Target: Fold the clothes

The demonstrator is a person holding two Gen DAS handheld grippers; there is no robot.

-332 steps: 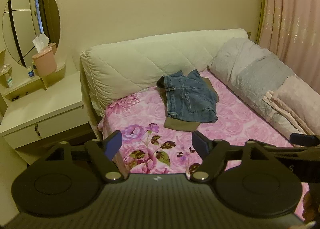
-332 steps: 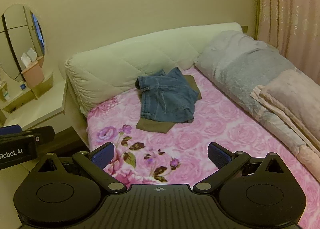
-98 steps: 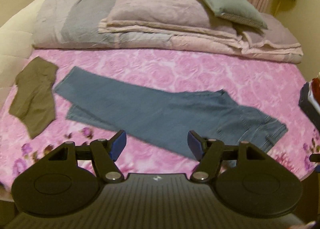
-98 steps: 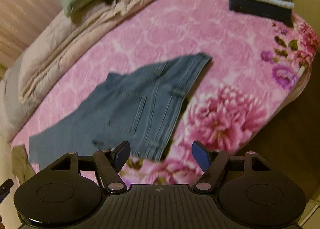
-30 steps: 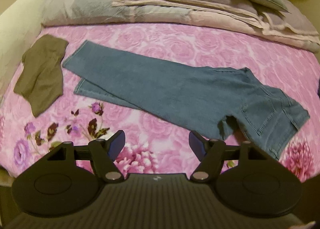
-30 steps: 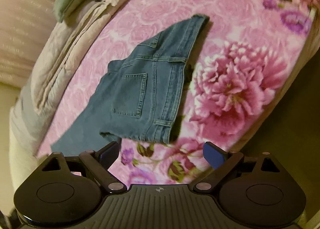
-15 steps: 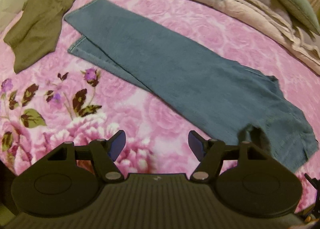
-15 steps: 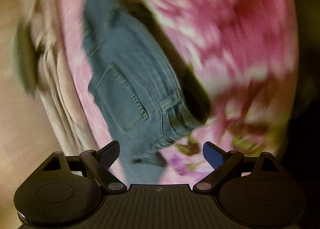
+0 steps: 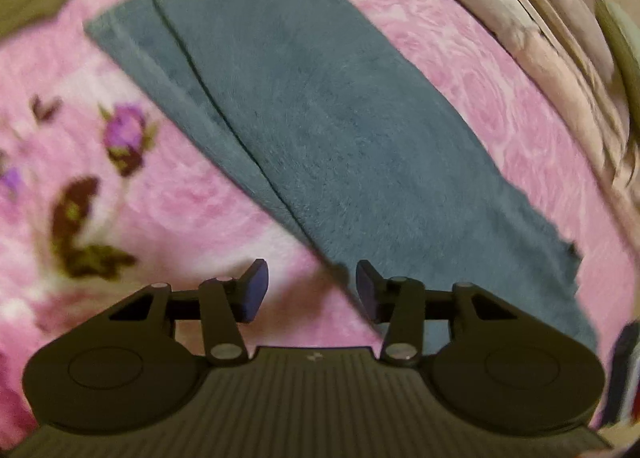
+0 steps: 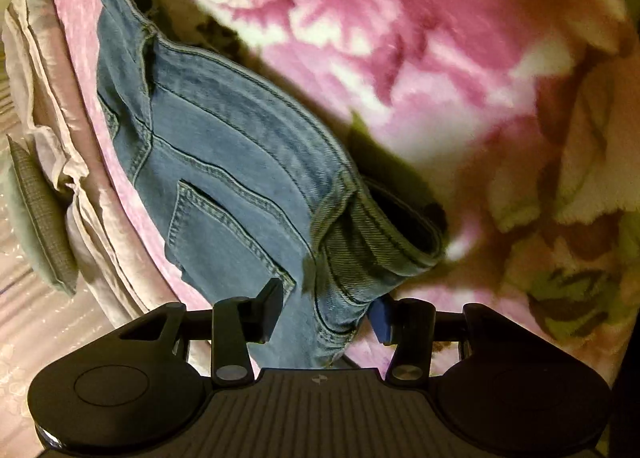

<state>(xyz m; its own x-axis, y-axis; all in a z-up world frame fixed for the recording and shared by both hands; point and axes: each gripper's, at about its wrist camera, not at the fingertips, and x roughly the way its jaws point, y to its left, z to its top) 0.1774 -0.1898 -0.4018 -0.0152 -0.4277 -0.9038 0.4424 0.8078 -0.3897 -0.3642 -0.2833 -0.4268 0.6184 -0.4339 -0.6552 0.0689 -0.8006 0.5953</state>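
At the bed edge, right gripper (image 10: 324, 312) has dropped from well above, jaws closing w/ the waistband of the jeans (image 10: 224, 162) between them. Left gripper (image 9: 312, 290) is down too, jaws closing astride the leg edge, nothing pinched yet. Looks like grab-for-fold starting. Jeans lie flat across the pink floral blanket (image 9: 168, 210): stiff stitched denim on fuzzy plush.

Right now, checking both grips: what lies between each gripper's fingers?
Right wrist view: the jeans waistband sits inside the closing right gripper. Left wrist view: closing left gripper frames their edge and pink bedsheet.
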